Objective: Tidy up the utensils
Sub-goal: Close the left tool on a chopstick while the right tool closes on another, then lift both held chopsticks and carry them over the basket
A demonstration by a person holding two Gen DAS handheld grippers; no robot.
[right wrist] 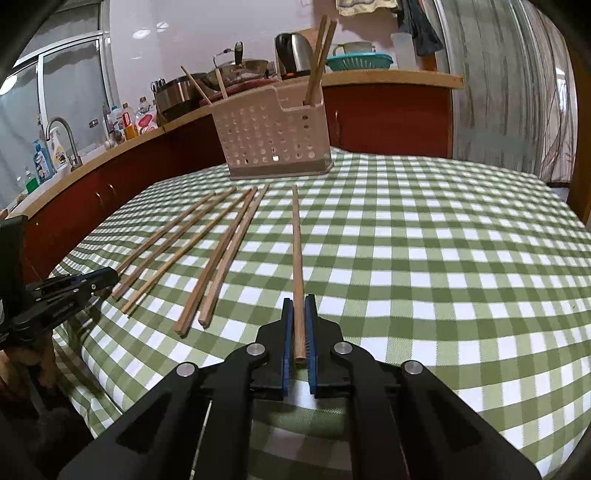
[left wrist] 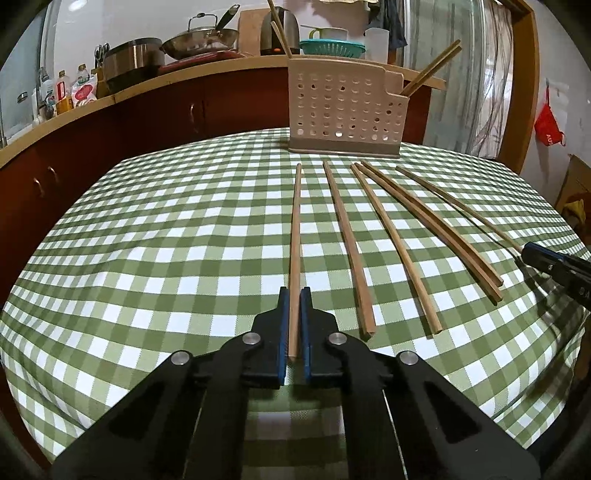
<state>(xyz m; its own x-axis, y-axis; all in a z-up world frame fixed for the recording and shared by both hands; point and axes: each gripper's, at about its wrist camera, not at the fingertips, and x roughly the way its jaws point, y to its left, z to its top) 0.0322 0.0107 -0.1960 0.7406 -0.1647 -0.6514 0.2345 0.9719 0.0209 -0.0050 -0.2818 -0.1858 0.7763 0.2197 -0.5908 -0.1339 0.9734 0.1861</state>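
Observation:
Several wooden chopsticks lie in a fan on the green checked tablecloth (left wrist: 147,240). My left gripper (left wrist: 294,295) is shut on the leftmost chopstick (left wrist: 296,229), which still rests along the cloth. My right gripper (right wrist: 299,302) is shut on the rightmost chopstick (right wrist: 296,240), also low over the cloth; it shows in the left wrist view (left wrist: 532,254) at the right edge. The other chopsticks (left wrist: 391,243) lie between the two. A beige perforated utensil holder (left wrist: 345,110) stands at the far side of the table and holds chopsticks in both end compartments. It also shows in the right wrist view (right wrist: 273,138).
A wooden counter (left wrist: 147,81) with red cabinets runs behind the table, carrying pots, a wok, a kettle (left wrist: 280,29), bottles and a teal colander. A sink tap (right wrist: 66,140) stands at the left. The table's edges drop off left and right.

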